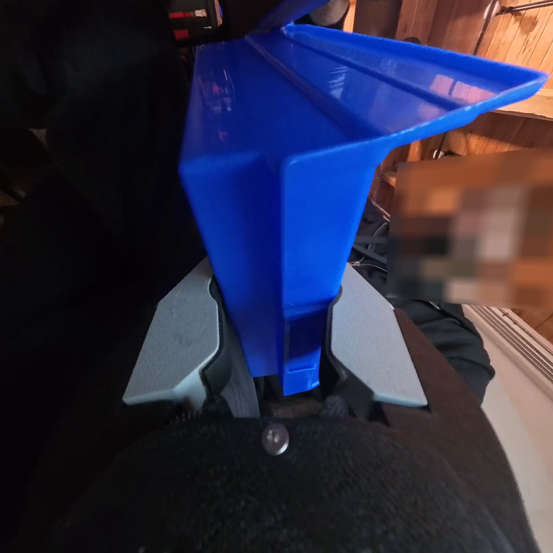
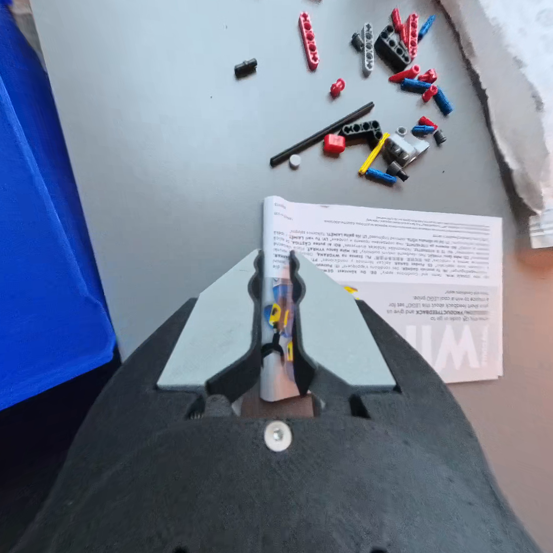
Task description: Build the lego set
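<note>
Left gripper (image 1: 278,338): clamped on a blue plastic bin (image 1: 269,167). Right gripper (image 2: 276,257): pinching the instruction booklet (image 2: 404,269); loose Lego pieces (image 2: 386,89) beyond the booklet.

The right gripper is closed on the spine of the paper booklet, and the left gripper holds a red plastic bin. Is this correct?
One detail is wrong: the bin is blue, not red, as the left wrist view shows, with the left gripper clamped on its end. The rest stands: the right gripper is closed on the folded edge of the booklet.
</note>
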A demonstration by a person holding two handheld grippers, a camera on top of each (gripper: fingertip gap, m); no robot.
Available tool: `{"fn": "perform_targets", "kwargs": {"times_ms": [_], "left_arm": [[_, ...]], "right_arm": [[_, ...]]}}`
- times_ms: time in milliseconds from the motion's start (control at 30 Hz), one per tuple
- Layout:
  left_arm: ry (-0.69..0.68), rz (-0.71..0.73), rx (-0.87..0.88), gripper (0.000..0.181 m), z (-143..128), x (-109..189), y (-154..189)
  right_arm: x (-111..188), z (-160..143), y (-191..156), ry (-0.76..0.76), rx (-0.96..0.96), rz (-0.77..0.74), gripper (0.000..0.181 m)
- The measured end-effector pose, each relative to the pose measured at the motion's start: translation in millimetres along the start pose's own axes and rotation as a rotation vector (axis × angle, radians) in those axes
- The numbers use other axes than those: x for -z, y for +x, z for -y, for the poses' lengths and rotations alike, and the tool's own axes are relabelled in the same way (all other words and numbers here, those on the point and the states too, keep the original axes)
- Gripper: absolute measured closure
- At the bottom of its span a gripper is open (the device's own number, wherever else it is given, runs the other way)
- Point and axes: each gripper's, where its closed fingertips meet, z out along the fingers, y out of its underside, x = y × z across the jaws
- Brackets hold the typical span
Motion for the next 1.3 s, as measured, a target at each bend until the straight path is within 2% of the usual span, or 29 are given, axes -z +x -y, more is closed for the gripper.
{"fn": "perform_targets", "kwargs": {"times_ms": [100,233,333,400,433,500,600,733,767,800,900,933,967,1167,1233,1300], "left_arm": [[0.01,0.009,-0.002,0.112,2,-1,2],[0.021,0.02,0.01,0.111,2,-4,0],[0.028,0.028,0.001,0.111,3,-2,-2],[0.031,0.021,0.002,0.111,3,0,-3],[0.033,0.018,0.002,0.111,2,1,-4],[0.033,0.017,-0.002,0.111,2,2,-4],[0.031,0.023,-0.012,0.111,5,4,-4],[0.019,0.02,-0.014,0.111,10,7,-5],[0.017,0.012,-0.009,0.111,12,8,-6],[0.014,0.002,-0.008,0.111,13,9,-7],[0.002,-0.027,-0.006,0.111,23,14,-7],[-0.011,-0.031,-0.007,0.111,26,15,-6],[-0.025,-0.034,-0.011,0.111,28,15,-5],[-0.085,-0.061,-0.026,0.111,28,12,2],[-0.074,-0.065,-0.029,0.111,29,10,1],[-0.07,-0.062,-0.033,0.111,28,6,1]], "right_arm": [[15,-5,-6,0.039,0.037,-0.036,0.178],[47,-20,-23,0.137,0.086,0.021,0.181],[60,-61,-18,0.038,-0.003,0.022,0.177],[67,-74,-14,0.005,-0.087,0.012,0.171],[71,-71,-13,0.026,-0.138,0.003,0.158],[73,-63,-2,0.063,-0.273,-0.061,0.118],[66,-62,25,0.032,-0.486,-0.196,0.077],[38,-82,36,-0.086,-0.678,-0.278,0.044],[35,-88,39,-0.089,-0.716,-0.296,0.03],[35,-91,42,-0.087,-0.752,-0.31,0.026],[38,-93,44,-0.109,-0.753,-0.297,0.026],[40,-91,45,-0.11,-0.73,-0.276,0.042],[41,-92,46,-0.123,-0.709,-0.253,0.049],[42,-90,49,-0.068,-0.439,-0.044,0.05],[45,-93,49,-0.072,-0.431,-0.036,0.05],[49,-100,48,-0.133,-0.484,-0.063,0.042]]}}
